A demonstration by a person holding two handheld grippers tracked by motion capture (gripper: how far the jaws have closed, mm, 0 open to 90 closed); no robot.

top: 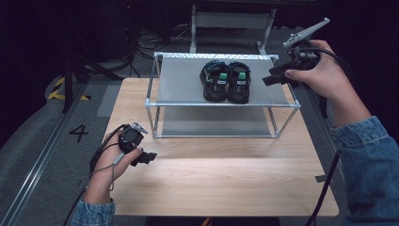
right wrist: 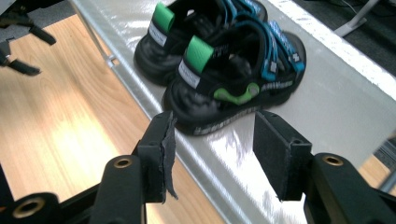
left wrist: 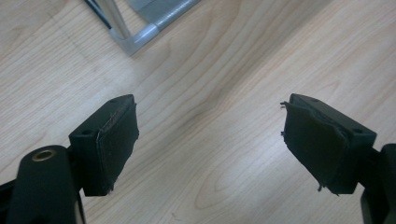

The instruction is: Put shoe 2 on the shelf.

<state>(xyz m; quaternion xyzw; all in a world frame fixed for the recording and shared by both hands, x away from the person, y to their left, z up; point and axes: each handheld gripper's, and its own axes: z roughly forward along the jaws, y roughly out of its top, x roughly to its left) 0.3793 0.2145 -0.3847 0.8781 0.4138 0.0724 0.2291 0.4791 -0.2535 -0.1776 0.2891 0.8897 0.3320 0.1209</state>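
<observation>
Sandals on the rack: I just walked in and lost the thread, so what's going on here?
A person at a wooden table holds a gripper in each hand. A pair of black sandals stands side by side on the top shelf of a metal rack. The right gripper is beside the rack's right end, jaws open with nothing between them, pointing at the nearer sandal without touching it. The left gripper is over the bare table in front of the rack, jaws open and empty.

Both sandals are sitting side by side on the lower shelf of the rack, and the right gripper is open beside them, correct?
Not quite. The sandals sit side by side on the rack's top shelf, as the high view shows. The right gripper is indeed open beside them, holding nothing.
</observation>
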